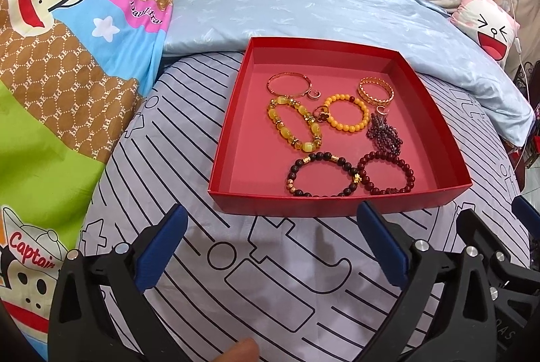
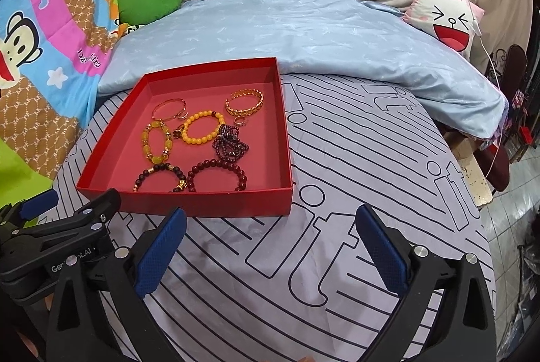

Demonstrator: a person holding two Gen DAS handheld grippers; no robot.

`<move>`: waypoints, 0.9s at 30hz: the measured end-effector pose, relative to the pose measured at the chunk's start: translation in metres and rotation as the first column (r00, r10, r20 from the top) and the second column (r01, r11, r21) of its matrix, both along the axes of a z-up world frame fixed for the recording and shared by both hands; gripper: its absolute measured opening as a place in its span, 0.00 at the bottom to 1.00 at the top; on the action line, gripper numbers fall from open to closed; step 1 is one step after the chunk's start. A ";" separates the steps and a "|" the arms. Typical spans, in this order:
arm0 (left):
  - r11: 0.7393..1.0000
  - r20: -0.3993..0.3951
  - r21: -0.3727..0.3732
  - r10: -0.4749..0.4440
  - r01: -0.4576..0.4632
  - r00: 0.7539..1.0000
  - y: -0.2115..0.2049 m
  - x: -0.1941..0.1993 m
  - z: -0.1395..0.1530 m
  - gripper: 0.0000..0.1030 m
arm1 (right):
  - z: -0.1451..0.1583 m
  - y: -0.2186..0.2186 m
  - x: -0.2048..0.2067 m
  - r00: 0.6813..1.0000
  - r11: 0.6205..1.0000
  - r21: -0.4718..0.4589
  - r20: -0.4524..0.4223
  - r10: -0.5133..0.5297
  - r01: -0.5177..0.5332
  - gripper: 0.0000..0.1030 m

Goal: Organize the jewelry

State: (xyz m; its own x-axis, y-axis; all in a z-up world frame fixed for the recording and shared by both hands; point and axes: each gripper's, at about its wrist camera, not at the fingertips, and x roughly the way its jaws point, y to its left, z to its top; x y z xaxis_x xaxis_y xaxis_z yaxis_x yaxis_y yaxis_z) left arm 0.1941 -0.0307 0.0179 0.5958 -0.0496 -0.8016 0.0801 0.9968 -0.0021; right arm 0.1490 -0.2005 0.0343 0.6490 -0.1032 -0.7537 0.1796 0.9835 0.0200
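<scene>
Bracelets (image 1: 337, 132) in red box (image 1: 236, 112), just beyond both tongs (image 1: 273, 247) (image 2: 270, 247), spread wide, seemingly empty.

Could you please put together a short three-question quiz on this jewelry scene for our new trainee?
1. True or false: every bracelet lies inside the red box.
2. Which sits nearest the box's front wall: A) gold bangle, B) orange bead bracelet, C) dark bead bracelet?
3. How do the jaws of the left gripper and right gripper stand?

Key:
1. True.
2. C.
3. Both stand open and empty, above the striped sheet, short of the box.
</scene>
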 end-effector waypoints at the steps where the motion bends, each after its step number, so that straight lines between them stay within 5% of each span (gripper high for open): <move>1: 1.000 -0.001 0.000 0.000 0.000 1.000 0.000 0.000 0.000 0.93 | 0.000 0.000 0.000 1.000 1.000 0.002 -0.001 -0.001 0.001 0.94; 27: 0.999 0.015 0.007 0.034 -0.034 0.999 0.004 0.000 -0.001 0.93 | -0.005 0.006 -0.001 1.000 1.000 0.004 -0.005 0.005 -0.005 0.94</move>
State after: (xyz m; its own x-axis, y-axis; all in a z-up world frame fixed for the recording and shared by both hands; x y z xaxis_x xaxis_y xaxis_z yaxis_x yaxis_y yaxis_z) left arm 0.1939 -0.0263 0.0168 0.6090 -0.0236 -0.7928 0.0464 0.9989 0.0059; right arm 0.1481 -0.1944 0.0296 0.6459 -0.0975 -0.7572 0.1752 0.9843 0.0226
